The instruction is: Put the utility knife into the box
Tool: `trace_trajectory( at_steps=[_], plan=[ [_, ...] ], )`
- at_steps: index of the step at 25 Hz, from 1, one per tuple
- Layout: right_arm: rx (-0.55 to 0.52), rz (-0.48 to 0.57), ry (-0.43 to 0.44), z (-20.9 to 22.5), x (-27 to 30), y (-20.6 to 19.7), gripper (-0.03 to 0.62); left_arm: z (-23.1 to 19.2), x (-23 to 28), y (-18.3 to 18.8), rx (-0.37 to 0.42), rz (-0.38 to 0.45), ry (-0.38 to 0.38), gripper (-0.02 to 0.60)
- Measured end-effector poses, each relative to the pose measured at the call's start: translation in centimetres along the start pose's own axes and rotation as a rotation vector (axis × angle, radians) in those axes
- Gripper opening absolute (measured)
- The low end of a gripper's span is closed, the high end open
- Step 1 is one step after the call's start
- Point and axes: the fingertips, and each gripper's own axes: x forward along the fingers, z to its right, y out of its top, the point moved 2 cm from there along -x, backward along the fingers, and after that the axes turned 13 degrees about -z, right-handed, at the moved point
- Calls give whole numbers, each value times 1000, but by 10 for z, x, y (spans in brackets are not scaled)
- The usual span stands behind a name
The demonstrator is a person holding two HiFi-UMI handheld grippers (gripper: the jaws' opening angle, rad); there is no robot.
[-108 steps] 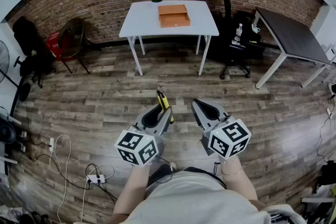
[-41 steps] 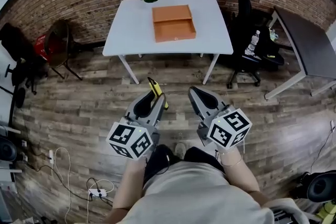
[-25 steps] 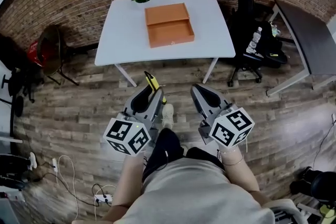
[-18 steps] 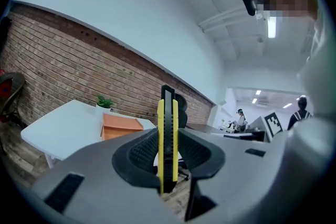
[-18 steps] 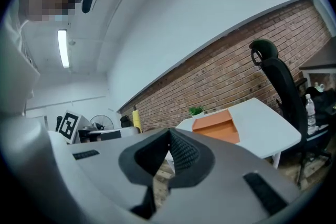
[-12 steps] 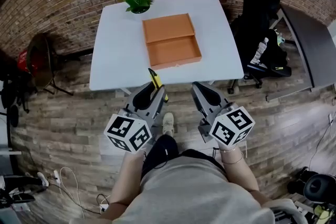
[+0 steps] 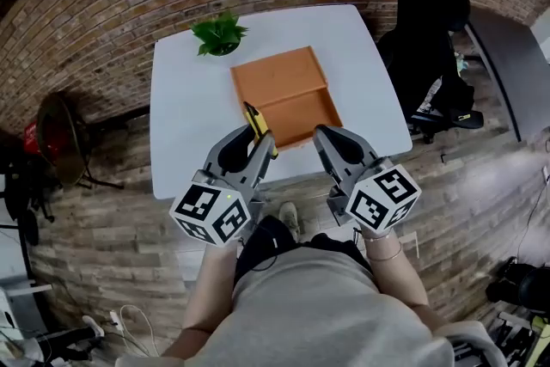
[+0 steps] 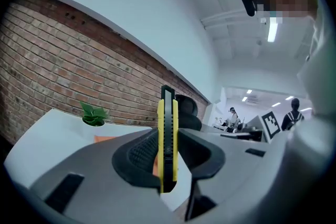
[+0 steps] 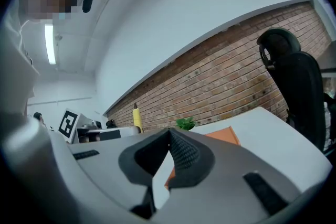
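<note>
near worktop [image 7: 185, 125] edge: left claw [image 7: 255, 152] grips utility knife [image 7: 255, 123], right claw [image 7: 331, 142] closed empty; early release could miss the box [image 7: 288, 90].

Holds the left gripper [image 7: 255, 136] and the right gripper [image 7: 326, 137] side by side in front of the torso, marker cubes toward the body, jaws pointing forward. Clamps the utility knife [image 8: 168, 134] upright between the left jaws. Has the right jaws pressed tip to tip, nothing between. Reaches out with both bare forearms [image 7: 212, 292]

right gripper [image 9: 169, 132] jaws together, orange box [image 9: 223, 136] on white table [image 9: 268, 123], brick wall [image 9: 220, 86]
</note>
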Motion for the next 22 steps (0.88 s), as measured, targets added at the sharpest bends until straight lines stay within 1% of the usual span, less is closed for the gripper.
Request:
trace_trajectory(
  at_steps=[4, 11, 16, 22],
  plan=[
    [30, 21, -42, 15, 12, 9, -2, -13, 19, 11, 32, -32, -41, 112],
    [73, 3, -105, 38, 19, 10, -2, -29, 43, 13, 29, -75, -77, 112],
    [91, -6, -112, 49, 20, 7, -2, -33, 52, 10, 24, -100, -77, 112],
    [96, -26, -88, 54, 27, 9, -2, -40, 60, 5, 22, -138, -42, 112]
  ],
)
